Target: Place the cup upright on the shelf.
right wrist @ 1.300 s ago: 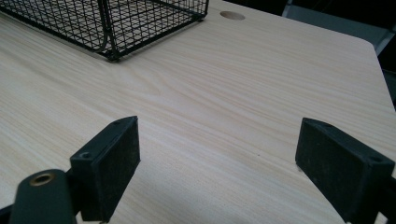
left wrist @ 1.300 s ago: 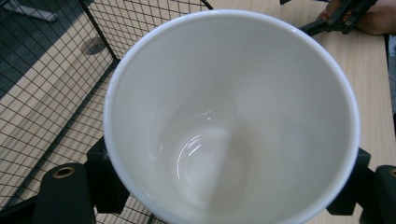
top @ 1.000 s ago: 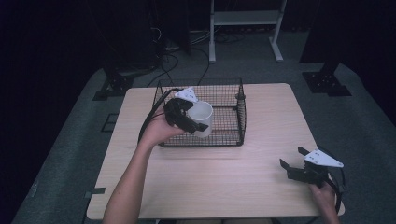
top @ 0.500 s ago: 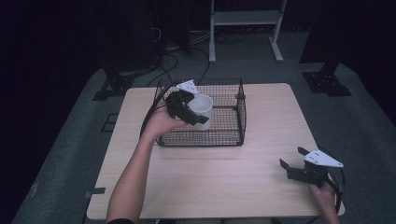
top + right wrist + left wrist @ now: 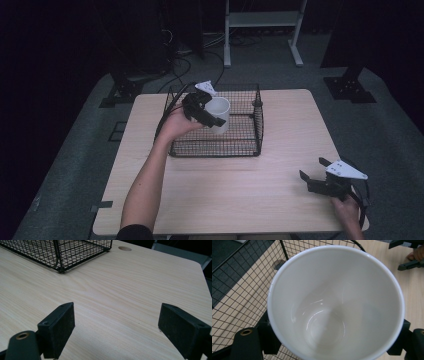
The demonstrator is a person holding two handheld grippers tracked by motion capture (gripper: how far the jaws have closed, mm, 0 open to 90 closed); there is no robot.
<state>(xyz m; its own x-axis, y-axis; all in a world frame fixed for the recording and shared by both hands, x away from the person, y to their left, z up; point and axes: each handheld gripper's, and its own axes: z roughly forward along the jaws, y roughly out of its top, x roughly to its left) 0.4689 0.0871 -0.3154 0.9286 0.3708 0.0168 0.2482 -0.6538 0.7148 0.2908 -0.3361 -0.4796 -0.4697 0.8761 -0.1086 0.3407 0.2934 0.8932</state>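
I am clamping my left claw [image 5: 212, 116] on the plain white ceramic cup [image 5: 218, 115], its two black jaws pressing the cup's outer wall from opposite sides, mouth tilted toward the claw's camera. The cup is hanging over the black wire-mesh basket [image 5: 243, 148], above its left part, not resting on the mesh floor. To do this step well, I am judging that I should level the cup, lower it slowly until its base sits flat on the mesh, keep it off the basket's walls, and part the jaws only then. My right claw [image 5: 313, 176] is waiting with jaws wide apart, holding nothing, low over the pale wooden worktop [image 5: 280, 200] near its right front corner, well apart from the basket.
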